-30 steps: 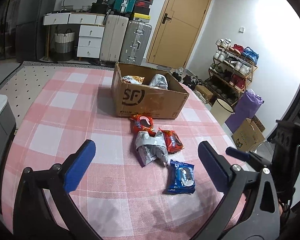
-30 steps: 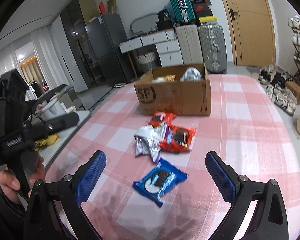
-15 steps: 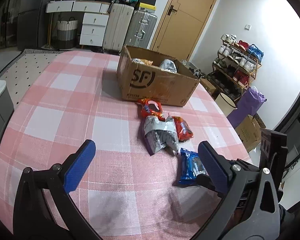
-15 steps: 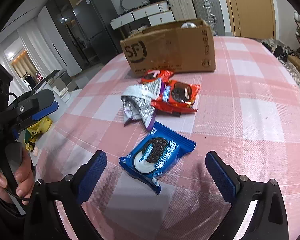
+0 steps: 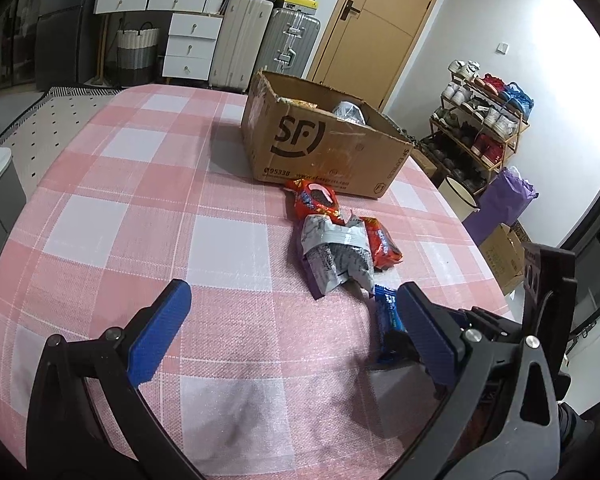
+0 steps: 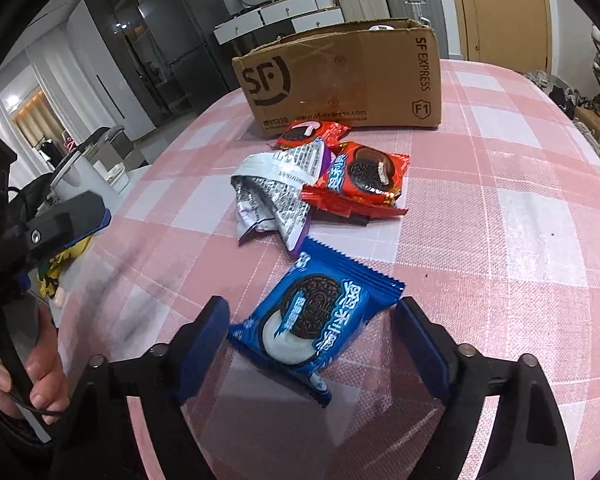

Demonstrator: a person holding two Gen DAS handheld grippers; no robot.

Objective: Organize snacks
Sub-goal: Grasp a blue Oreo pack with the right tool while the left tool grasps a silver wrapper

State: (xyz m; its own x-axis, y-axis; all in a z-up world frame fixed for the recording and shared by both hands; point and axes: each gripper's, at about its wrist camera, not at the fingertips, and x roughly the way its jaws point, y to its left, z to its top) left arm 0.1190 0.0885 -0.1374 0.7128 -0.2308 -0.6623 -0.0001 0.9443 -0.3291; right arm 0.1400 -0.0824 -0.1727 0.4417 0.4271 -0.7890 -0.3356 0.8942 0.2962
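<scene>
A blue cookie packet (image 6: 316, 320) lies flat on the pink checked tablecloth (image 6: 500, 240), between the pads of my right gripper (image 6: 312, 312). Its jaws are closing; the left pad is at the packet's corner and the right pad stands a little off it. Beyond lie a crumpled silver and purple packet (image 6: 276, 188) and two red cookie packets (image 6: 364, 176) (image 6: 312, 132), in front of the open cardboard box (image 6: 340, 80). My left gripper (image 5: 290, 300) hovers open over bare cloth with nothing between its fingers. In its view the blue packet (image 5: 386, 312) shows beside the right finger.
The box (image 5: 320, 148) holds some packets. A person's hand (image 6: 40, 372) holds the left gripper at the table's left edge. Past the table stand suitcases (image 5: 268, 40), white drawers (image 5: 188, 44), a wooden door (image 5: 380, 20) and a shoe rack (image 5: 480, 120).
Both grippers have sunk toward the table. The right one came down around the blue packet and its jaws have narrowed. The left gripper stays open.
</scene>
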